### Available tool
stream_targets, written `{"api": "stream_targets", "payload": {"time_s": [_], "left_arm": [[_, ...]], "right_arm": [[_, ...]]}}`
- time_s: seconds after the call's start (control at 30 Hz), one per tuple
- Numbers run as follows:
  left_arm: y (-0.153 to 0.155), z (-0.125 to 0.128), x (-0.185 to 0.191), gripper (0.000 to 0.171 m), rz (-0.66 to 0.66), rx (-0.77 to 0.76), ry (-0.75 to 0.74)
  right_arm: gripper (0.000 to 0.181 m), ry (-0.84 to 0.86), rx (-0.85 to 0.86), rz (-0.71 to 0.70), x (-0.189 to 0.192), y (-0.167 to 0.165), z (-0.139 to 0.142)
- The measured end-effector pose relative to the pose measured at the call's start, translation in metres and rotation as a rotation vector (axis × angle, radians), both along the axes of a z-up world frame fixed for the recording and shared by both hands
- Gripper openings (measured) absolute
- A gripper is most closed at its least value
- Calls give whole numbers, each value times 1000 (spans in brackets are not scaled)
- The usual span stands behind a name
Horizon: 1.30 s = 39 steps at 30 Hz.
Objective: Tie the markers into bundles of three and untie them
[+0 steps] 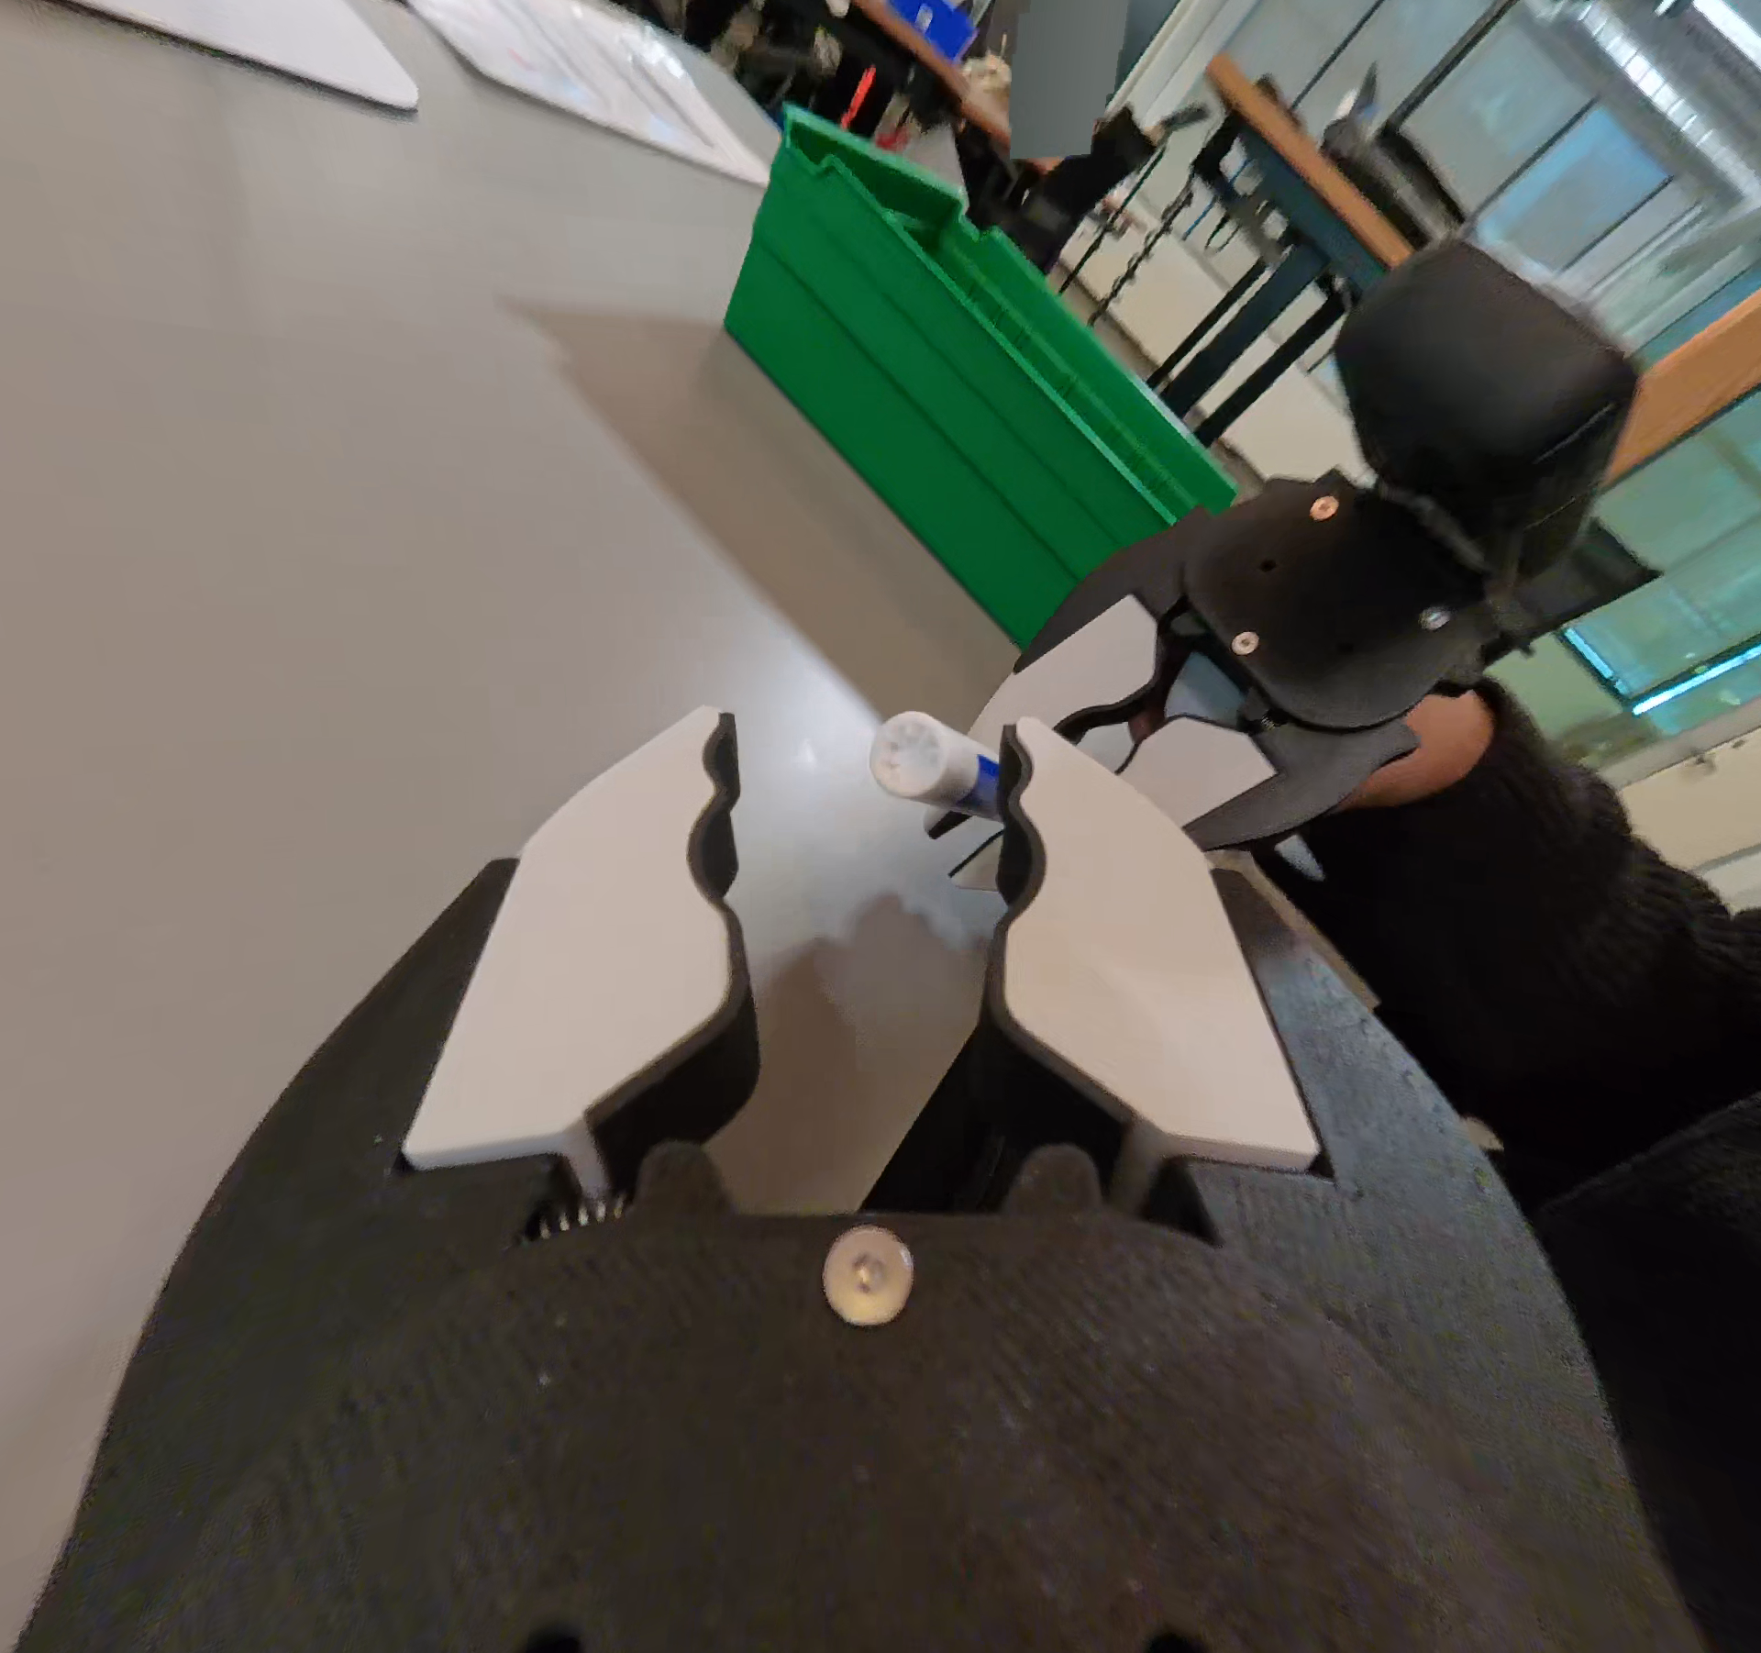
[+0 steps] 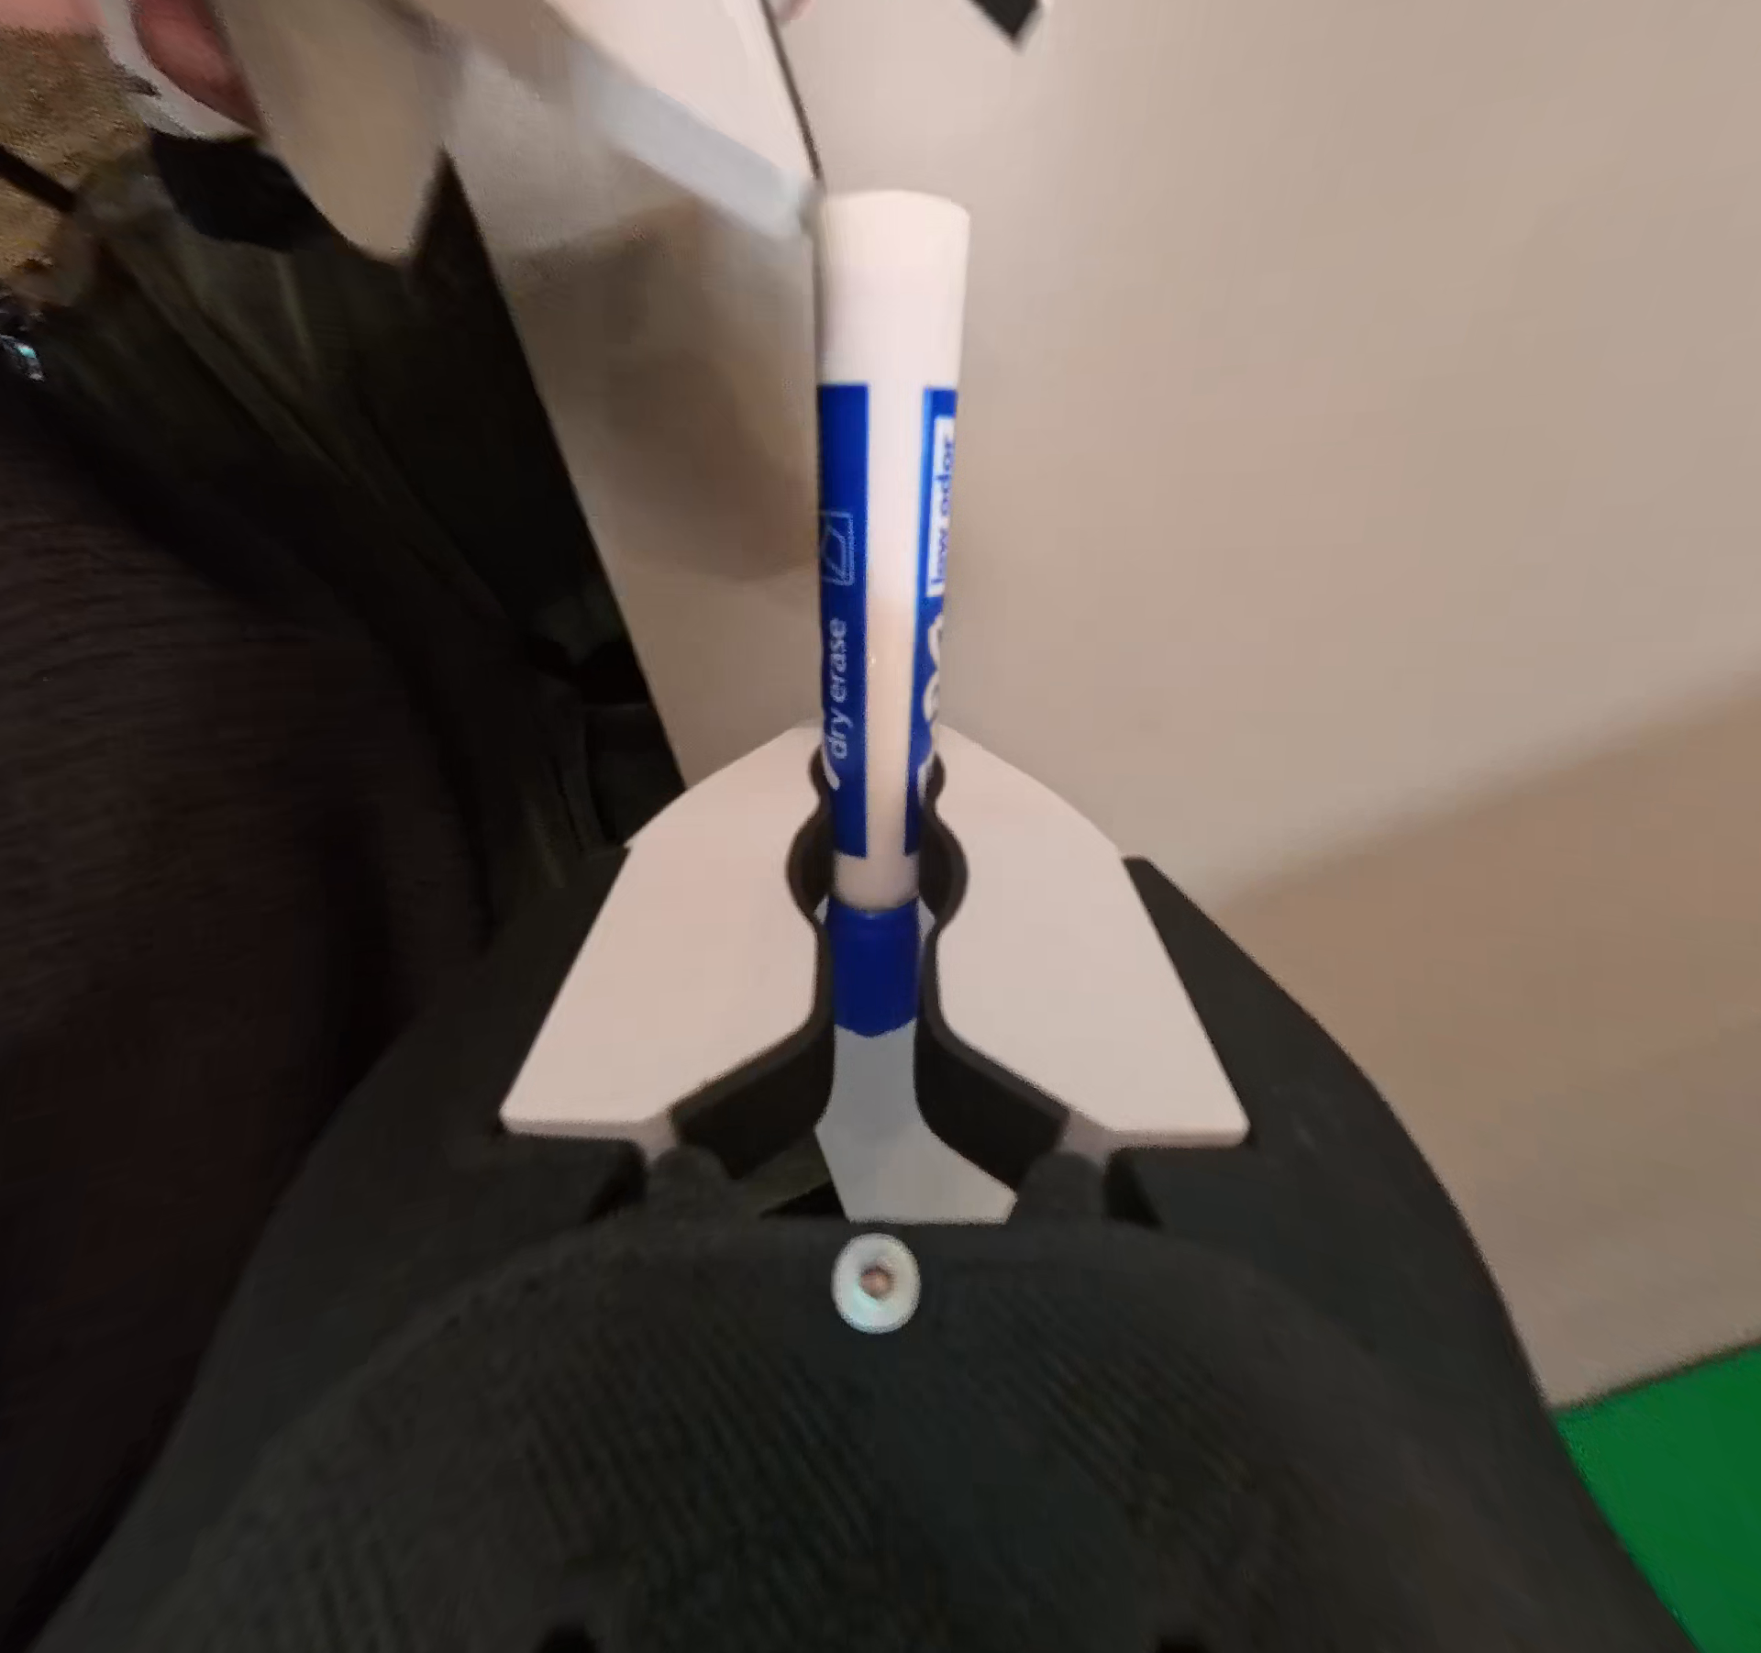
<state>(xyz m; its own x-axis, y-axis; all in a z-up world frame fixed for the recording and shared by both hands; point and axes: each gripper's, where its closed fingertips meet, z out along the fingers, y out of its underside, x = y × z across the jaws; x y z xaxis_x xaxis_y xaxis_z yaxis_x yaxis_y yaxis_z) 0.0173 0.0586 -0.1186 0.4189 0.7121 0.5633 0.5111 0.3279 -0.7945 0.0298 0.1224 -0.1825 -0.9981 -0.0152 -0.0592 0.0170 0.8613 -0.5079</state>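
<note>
Closest to you, your right gripper [image 2: 872,835] is clamped on a blue-and-white whiteboard marker [image 2: 886,502], seated in the scalloped notches of its pads, likely why it sits straight along the fingers, white butt end pointing forward. Your left gripper [image 1: 862,769] has its jaws apart and empty above the grey table [image 1: 286,464]; the marker's end sits just ahead of its right fingertip. A green crate [image 1: 915,387] stands farther ahead.

The right tool [image 2: 875,830] clamps a blue-and-white marker [image 2: 886,502], apparently over a table [image 2: 1334,464].
</note>
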Motion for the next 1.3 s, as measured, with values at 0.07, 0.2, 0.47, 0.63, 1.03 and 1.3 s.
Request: {"api": "stream_targets", "payload": {"time_s": [0.07,0.2,0.47,0.63,1.03,1.3], "left_arm": [[-6,7,-3,53,23,35,26],[-19,20,-8,53,80,64,82],[-119,77,5,54,428,-280,372],[-266,88,45,51,795,-450,229],[-314,-27,79,42,638,-696,-335],[-282,-34,66,57,391,-651,-380]], "right_arm": [[14,41,-12,-42,-11,3,-1],[14,213,-207,-149,-42,-7,23],[14,147,-373,-225,-51,-11,35],[14,94,-391,-208,-43,-17,33],[13,110,-319,-138,-33,-28,17],[13,65,-321,-144,-33,-27,14]]}}
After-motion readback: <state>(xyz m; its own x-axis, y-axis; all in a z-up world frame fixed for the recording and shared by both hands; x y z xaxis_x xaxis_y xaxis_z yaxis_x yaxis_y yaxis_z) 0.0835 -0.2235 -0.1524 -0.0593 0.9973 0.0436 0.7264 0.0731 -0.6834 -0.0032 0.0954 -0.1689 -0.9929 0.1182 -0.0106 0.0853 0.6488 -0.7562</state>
